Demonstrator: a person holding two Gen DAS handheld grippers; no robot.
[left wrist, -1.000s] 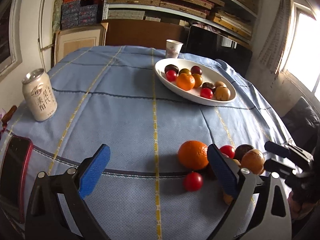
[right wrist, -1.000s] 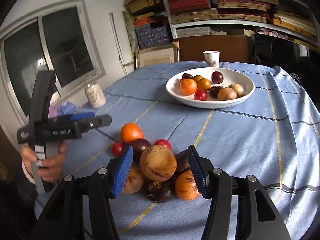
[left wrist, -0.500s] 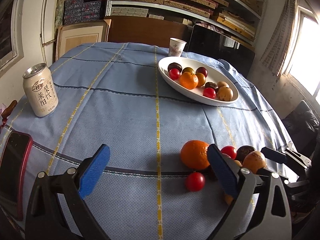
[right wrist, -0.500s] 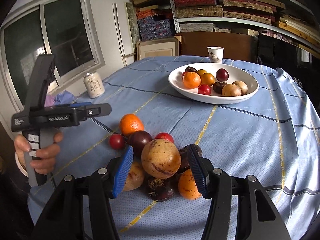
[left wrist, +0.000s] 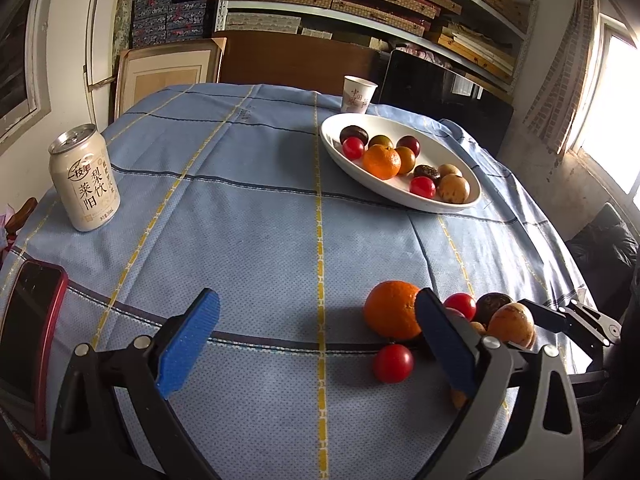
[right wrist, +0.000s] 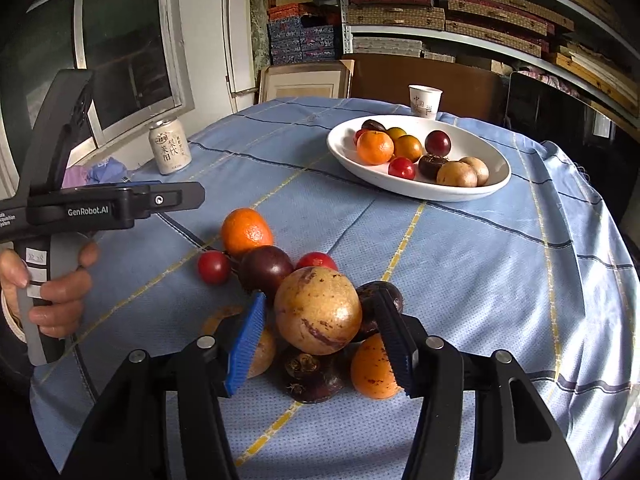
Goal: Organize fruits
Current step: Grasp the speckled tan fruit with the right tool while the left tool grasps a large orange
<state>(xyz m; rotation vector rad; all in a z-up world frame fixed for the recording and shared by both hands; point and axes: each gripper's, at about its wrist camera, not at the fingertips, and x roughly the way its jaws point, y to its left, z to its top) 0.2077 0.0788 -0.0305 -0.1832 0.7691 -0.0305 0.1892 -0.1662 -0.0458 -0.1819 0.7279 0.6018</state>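
On the blue-clothed round bench (left wrist: pixel 248 220), the white oval ceramic bowl (left wrist: pixel 404 196) of fruit sits far right, a paper cup (left wrist: pixel 359 94) behind it, a cream drink can (left wrist: pixel 85 184) left, loose fruit pile (right wrist: pixel 316 308) near right.

Bare blue checked tablecloth (left wrist: pixel 248 232) ahead, white oval fruit bowl (left wrist: pixel 460 204) at one o'clock, cream drink can (left wrist: pixel 85 184) at ten o'clock, loose fruit pile (right wrist: pixel 312 304) at four o'clock.

"GenRobot.AI" on left gripper (right wrist: pixel 176 200) body; "梨饮 莱阳" on can (left wrist: pixel 85 183).
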